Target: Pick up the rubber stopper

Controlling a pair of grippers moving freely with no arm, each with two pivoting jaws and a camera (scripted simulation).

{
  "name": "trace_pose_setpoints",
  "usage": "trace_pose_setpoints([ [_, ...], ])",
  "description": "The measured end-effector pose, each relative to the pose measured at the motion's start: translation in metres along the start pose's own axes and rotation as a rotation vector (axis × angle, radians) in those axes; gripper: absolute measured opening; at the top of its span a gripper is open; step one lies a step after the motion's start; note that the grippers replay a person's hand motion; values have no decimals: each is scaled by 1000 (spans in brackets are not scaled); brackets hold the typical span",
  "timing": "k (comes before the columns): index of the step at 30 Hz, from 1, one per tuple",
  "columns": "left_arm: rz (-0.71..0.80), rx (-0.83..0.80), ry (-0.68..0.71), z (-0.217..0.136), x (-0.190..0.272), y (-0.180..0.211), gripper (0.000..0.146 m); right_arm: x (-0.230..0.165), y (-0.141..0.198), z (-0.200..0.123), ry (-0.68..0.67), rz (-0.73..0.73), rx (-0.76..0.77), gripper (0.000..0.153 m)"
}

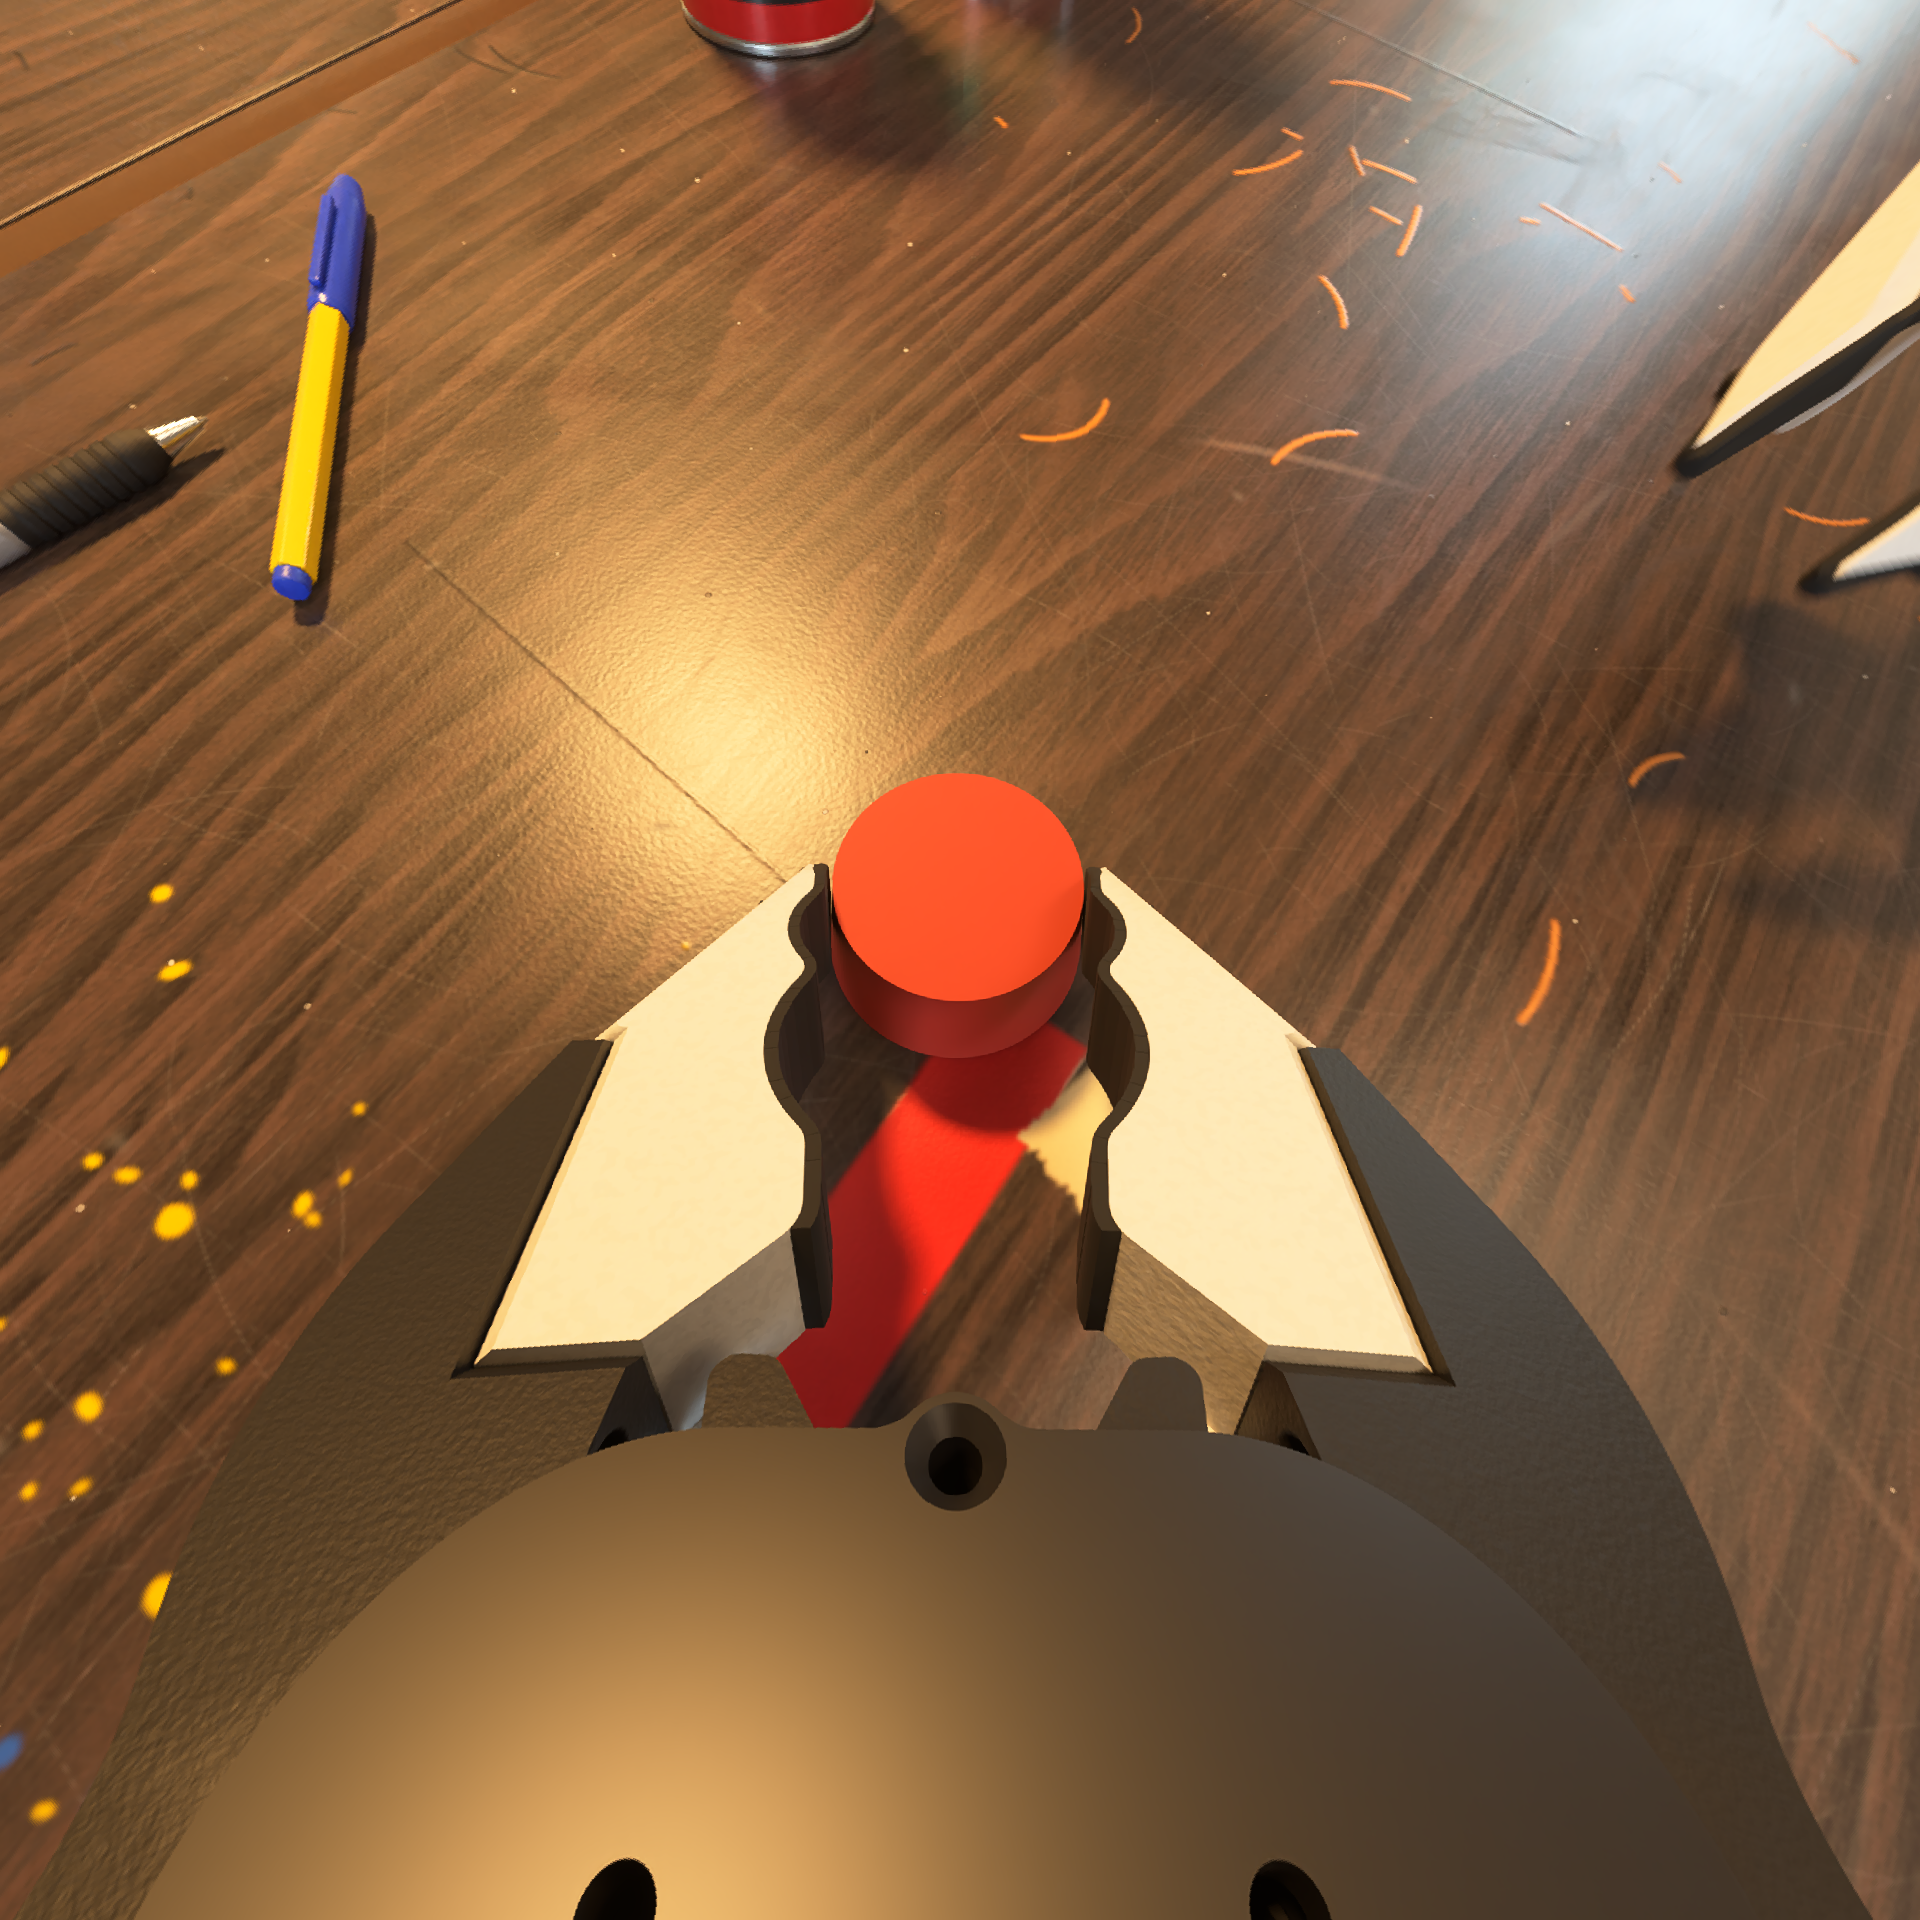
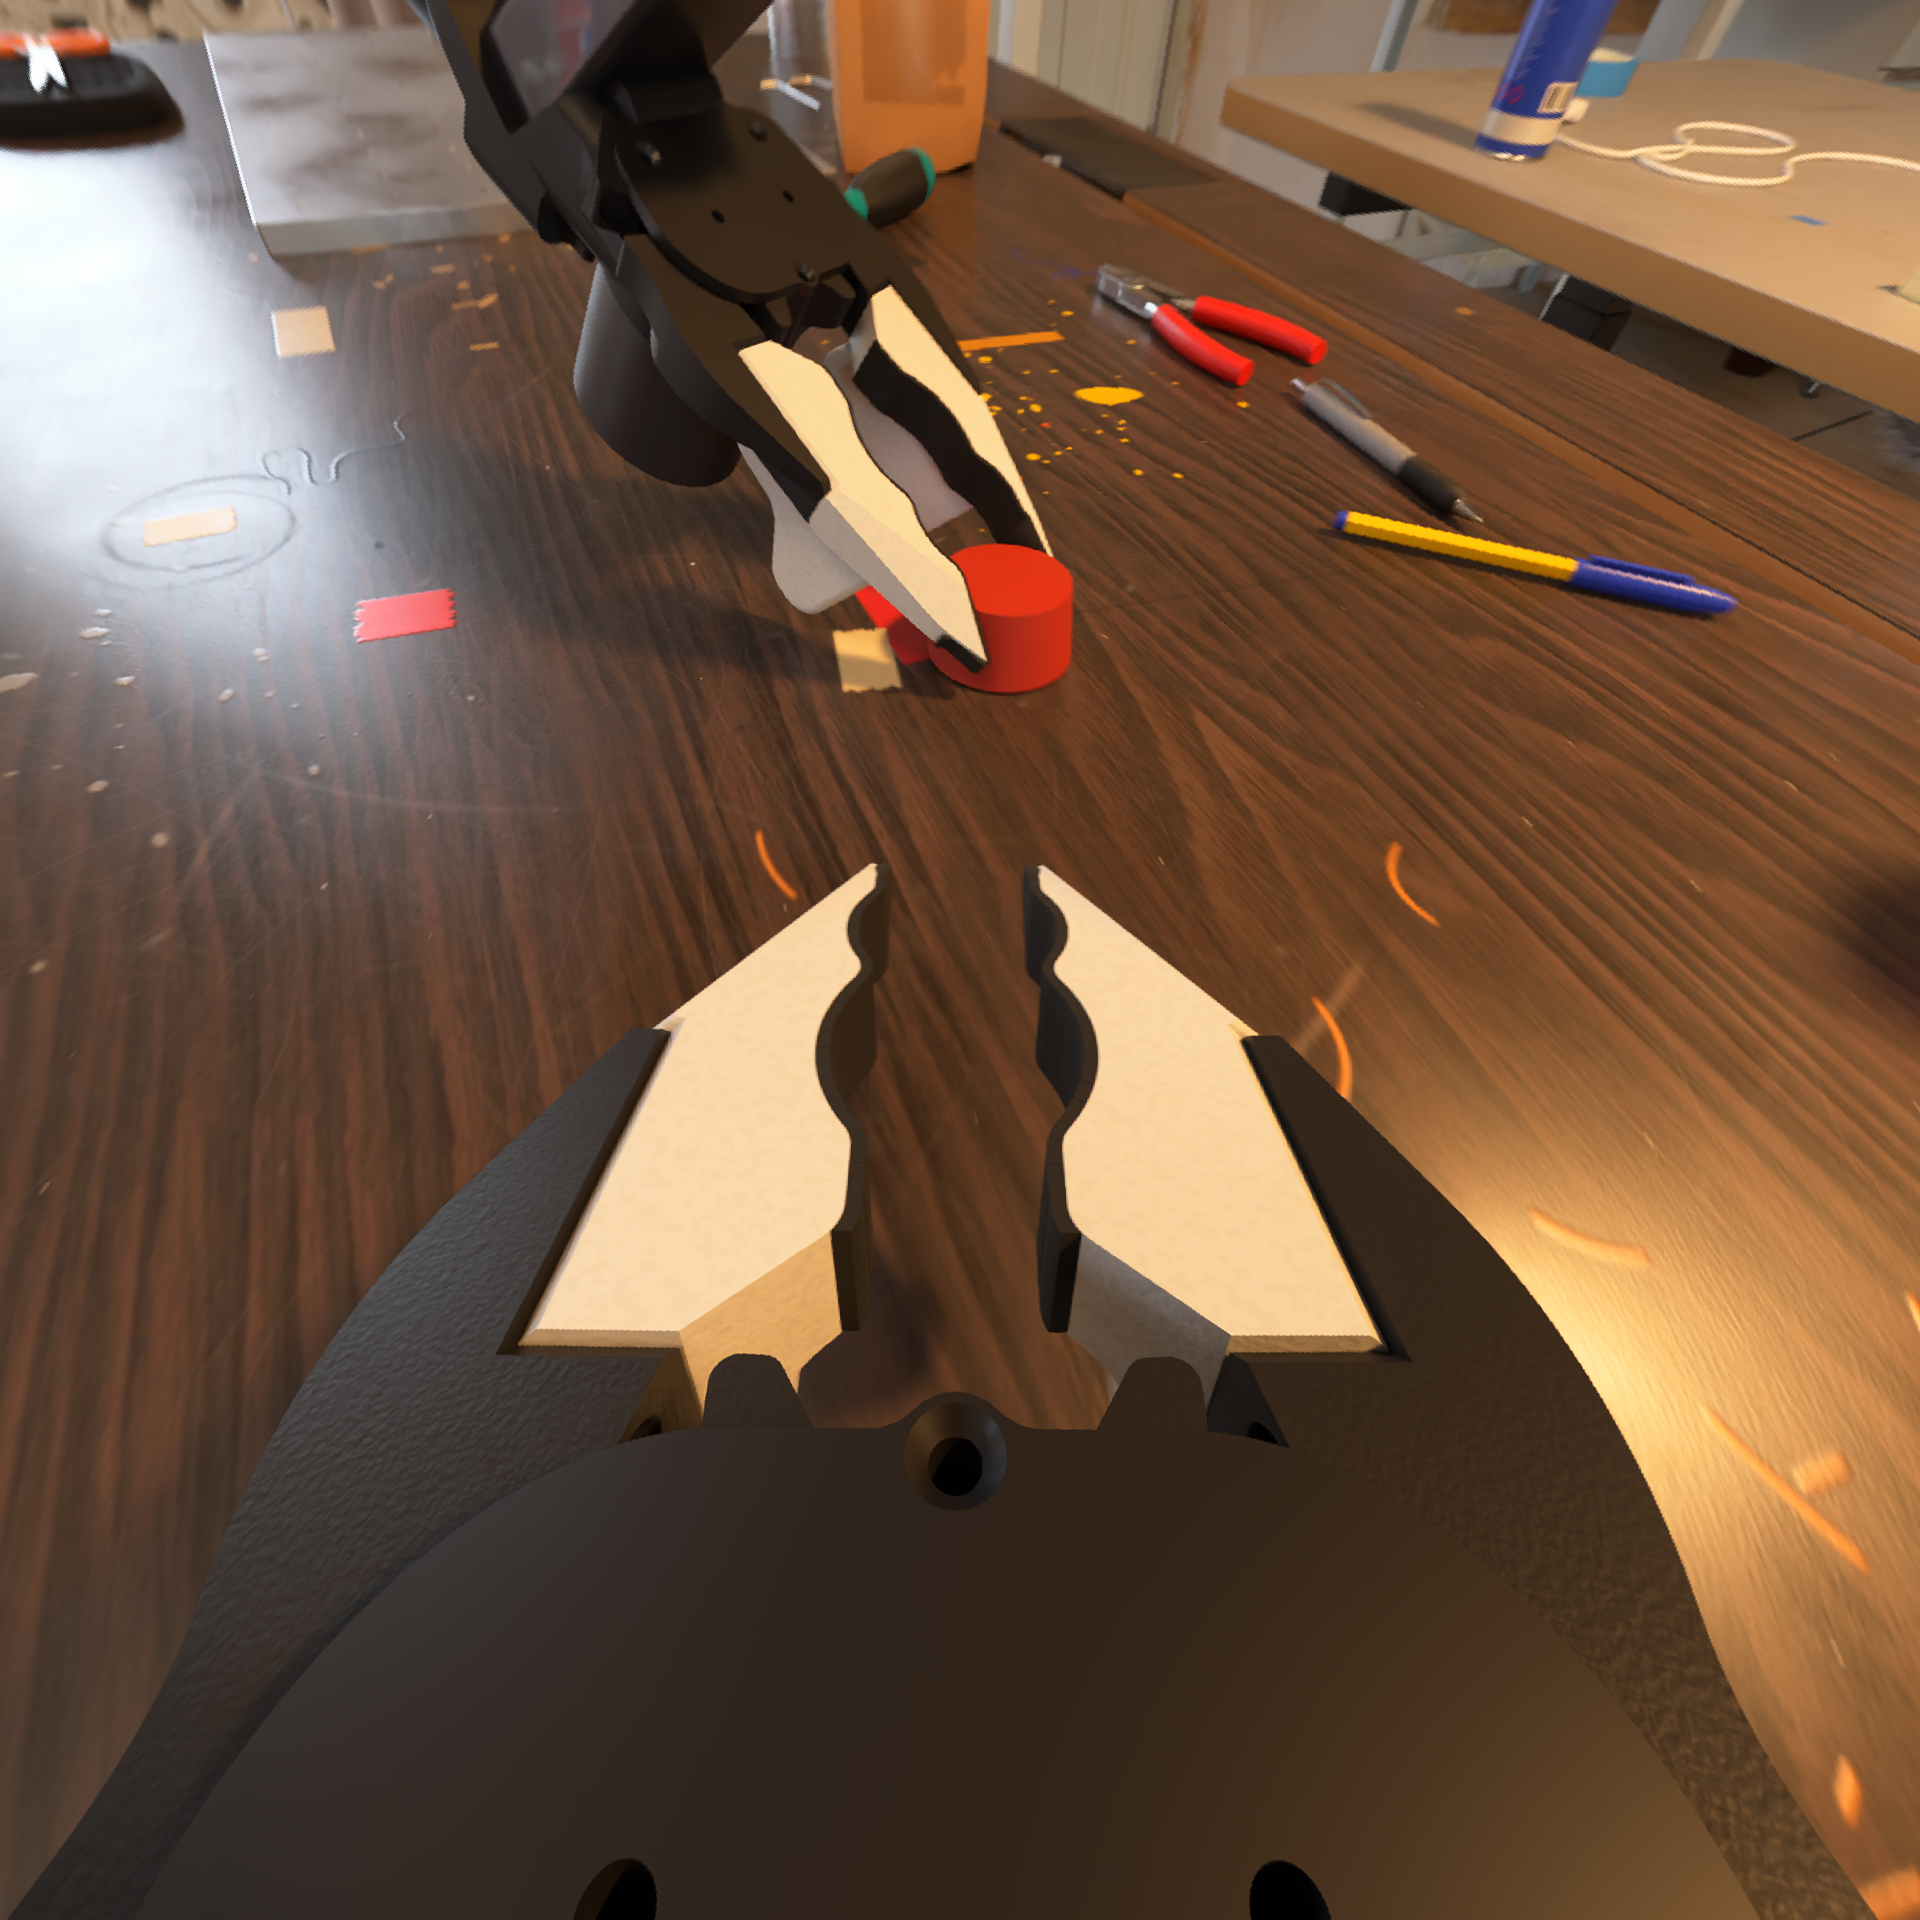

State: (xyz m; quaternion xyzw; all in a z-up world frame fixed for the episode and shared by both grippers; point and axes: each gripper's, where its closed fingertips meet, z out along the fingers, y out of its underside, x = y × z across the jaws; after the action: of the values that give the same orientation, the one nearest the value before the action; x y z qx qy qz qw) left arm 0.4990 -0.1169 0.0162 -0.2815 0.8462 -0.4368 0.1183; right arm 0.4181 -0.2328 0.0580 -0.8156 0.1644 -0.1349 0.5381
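The rubber stopper is a short red cylinder standing on the dark wooden table. My left gripper has both fingertips pressed against the stopper's left and right sides, so it is shut on it. In the right wrist view the stopper stands on the table with the left gripper angled down around it. My right gripper is open and empty, low over the table, a good way short of the stopper.
A red tape strip lies under the left gripper. A yellow-and-blue pen and a black pen lie to the left. A red can stands ahead. Red pliers, a metal plate and an orange container lie beyond.
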Motion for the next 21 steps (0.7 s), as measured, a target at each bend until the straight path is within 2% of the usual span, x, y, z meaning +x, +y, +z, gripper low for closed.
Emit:
trace_pose_setpoints([
  [4,12,-2,-20,-2,-2,1,49,2,-4,44,3,-64,-98,42],
  [7,16,4,-44,-6,-5,3,49,10,-3,67,8,-63,-159,49],
  [10,-3,21,-57,-14,-9,5,49,21,-9,81,74,-76,-161,51],
  [13,-6,36,-70,-25,-11,6,49,27,-13,92,135,-18,-160,56],
  [21,38,118,-129,-70,-2,-30,49,36,-18,119,306,46,-145,92],
])
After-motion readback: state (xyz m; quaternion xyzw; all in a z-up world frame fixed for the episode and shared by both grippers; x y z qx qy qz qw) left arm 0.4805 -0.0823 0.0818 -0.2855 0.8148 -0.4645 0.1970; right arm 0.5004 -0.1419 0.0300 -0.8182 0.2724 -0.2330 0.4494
